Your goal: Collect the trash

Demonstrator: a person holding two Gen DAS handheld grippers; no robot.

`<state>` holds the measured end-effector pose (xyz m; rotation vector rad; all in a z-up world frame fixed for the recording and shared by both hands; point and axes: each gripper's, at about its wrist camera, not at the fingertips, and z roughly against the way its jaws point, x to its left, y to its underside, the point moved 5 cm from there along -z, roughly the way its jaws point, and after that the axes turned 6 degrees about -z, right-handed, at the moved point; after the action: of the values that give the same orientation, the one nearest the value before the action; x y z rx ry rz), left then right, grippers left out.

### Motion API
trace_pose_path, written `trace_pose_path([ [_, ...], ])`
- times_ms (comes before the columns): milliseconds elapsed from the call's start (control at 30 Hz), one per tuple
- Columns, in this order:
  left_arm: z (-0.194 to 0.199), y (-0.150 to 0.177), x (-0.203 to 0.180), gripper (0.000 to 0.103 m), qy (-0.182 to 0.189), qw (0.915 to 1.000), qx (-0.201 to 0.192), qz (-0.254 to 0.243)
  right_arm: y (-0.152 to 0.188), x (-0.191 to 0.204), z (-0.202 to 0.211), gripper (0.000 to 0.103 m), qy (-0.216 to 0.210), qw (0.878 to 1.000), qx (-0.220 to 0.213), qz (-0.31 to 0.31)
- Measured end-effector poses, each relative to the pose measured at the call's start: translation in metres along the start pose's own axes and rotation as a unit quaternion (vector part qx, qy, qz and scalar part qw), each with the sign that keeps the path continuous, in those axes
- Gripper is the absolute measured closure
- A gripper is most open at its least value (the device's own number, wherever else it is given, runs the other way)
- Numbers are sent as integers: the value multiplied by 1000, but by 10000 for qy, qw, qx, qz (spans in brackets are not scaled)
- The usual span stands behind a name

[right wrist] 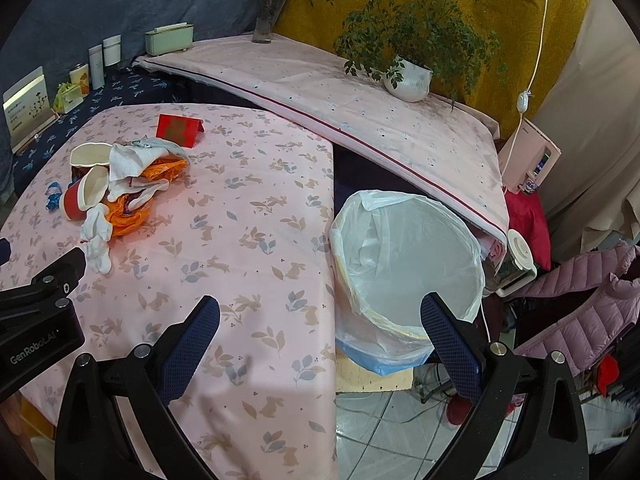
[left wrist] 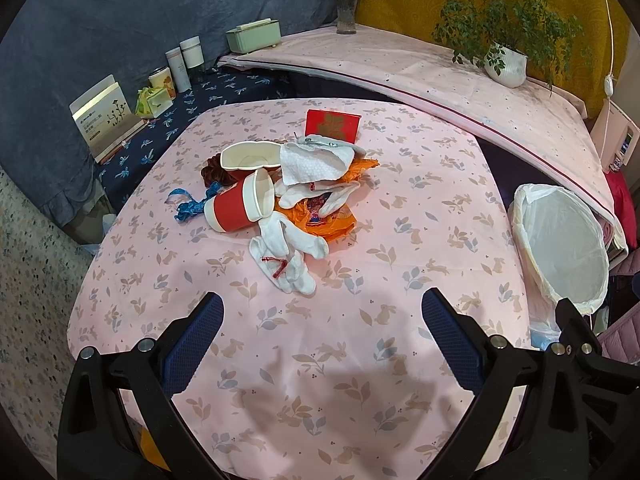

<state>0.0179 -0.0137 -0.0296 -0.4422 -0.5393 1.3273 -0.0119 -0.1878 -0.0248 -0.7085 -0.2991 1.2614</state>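
A heap of trash lies mid-table: a red paper cup (left wrist: 239, 206) on its side, a squashed white cup (left wrist: 250, 155), white tissue (left wrist: 314, 164), orange wrapper (left wrist: 332, 220), white socks (left wrist: 292, 258), blue ribbon (left wrist: 188, 206) and a red card (left wrist: 333, 125). A bin lined with a white bag (left wrist: 564, 246) stands off the table's right edge. My left gripper (left wrist: 322, 312) is open and empty, short of the heap. My right gripper (right wrist: 320, 316) is open and empty over the table's right edge, beside the bin (right wrist: 408, 268). The heap also shows in the right wrist view (right wrist: 120, 184).
The table has a pink leaf-print cloth (left wrist: 420, 200). Behind it a shelf carries a potted plant (left wrist: 505, 65), a flower vase (left wrist: 346, 12), a green box (left wrist: 253, 36), bottles (left wrist: 184, 62) and a card stand (left wrist: 102, 114). A purple jacket (right wrist: 580, 304) lies at right.
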Motion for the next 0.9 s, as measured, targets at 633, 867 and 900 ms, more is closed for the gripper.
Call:
trace_pose_path([
  [633, 1, 1, 0, 8, 12, 10000, 1, 10, 1, 0, -1, 7, 7, 10000, 2, -2],
  [867, 1, 1, 0, 8, 9, 10000, 1, 12, 0, 0, -1, 7, 12, 10000, -1, 13],
  [900, 0, 1, 1, 8, 8, 10000, 0, 16, 0, 0, 0, 7, 15, 10000, -1, 20],
])
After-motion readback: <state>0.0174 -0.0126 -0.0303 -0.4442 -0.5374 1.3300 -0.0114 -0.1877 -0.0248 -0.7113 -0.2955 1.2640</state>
